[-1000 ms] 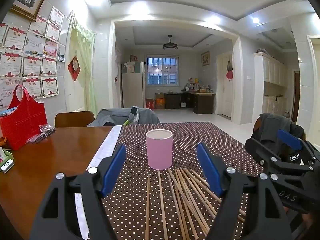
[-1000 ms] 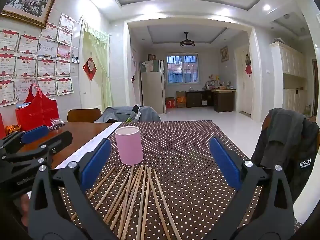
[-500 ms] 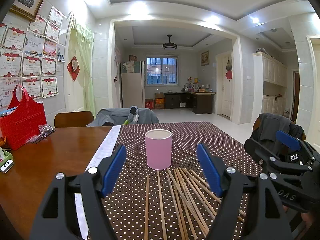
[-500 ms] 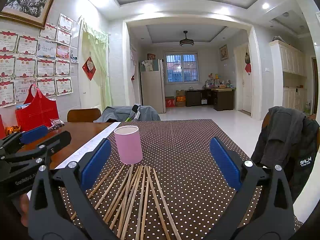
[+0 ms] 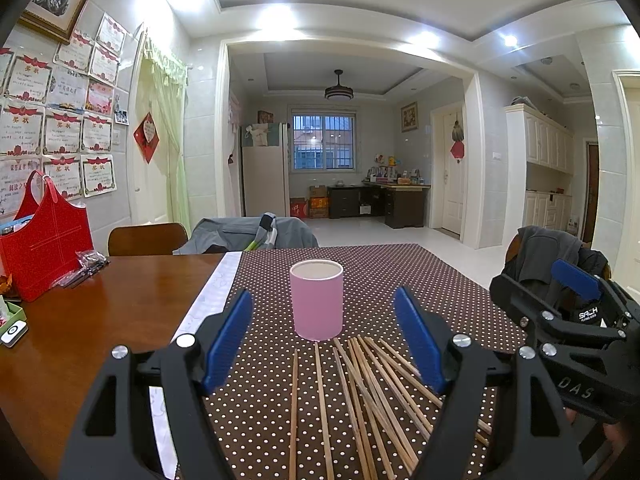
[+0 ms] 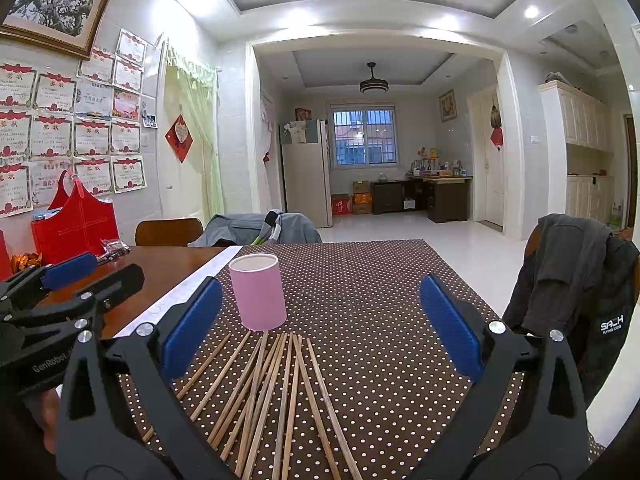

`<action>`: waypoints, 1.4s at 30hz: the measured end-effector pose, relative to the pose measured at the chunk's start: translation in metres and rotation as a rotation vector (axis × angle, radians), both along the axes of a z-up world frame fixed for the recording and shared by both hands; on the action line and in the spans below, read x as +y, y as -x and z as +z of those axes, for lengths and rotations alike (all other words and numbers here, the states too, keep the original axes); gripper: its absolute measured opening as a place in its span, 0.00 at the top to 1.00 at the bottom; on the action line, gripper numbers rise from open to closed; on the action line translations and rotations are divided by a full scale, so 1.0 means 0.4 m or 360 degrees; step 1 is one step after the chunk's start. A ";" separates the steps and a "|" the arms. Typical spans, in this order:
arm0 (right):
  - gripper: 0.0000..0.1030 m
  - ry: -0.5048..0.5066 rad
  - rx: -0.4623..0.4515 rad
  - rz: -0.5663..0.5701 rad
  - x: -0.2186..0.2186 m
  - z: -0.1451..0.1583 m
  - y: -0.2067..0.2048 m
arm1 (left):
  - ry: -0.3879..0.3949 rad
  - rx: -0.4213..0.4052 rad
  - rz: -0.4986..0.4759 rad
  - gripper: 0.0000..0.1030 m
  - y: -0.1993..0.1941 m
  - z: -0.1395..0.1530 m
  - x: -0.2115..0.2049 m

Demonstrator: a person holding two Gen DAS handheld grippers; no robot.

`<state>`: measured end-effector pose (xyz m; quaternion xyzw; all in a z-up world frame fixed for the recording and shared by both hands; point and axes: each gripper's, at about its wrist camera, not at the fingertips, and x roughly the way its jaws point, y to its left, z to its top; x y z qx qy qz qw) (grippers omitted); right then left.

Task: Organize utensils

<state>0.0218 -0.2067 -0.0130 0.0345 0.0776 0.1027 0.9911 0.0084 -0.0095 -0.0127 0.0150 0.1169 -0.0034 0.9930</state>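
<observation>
Dotted tablecloth (image 5: 380, 268) layout is unchanged: chopsticks (image 5: 360, 392) lie loose before the pink cup (image 5: 317, 300), both grippers, left gripper (image 5: 324, 344) and right gripper (image 6: 316, 328), remain spread empty, sorting unstarted.

the cup (image 5: 317, 300) stood upright on the cloth (image 5: 400, 276), with the chopsticks (image 5: 360, 392) fanned out flat just before it, nearer me. a bag (image 5: 44, 240) sat far left on the table (image 5: 100, 320), and a chair (image 5: 148, 239) stood behind.

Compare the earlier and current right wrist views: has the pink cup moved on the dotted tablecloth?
No. The pink cup sits in the same spot on the dotted tablecloth, just beyond the chopsticks and beside the cloth's pale left border.
</observation>
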 end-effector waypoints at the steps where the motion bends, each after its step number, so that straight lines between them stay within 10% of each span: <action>1: 0.06 -0.0001 0.0001 0.0000 0.000 0.000 0.000 | 0.0001 0.0000 -0.0001 0.30 0.001 0.001 0.001; 42: 0.06 0.0000 0.0018 0.0004 0.006 -0.001 -0.007 | -0.0003 0.0003 -0.0006 0.30 -0.006 0.001 -0.026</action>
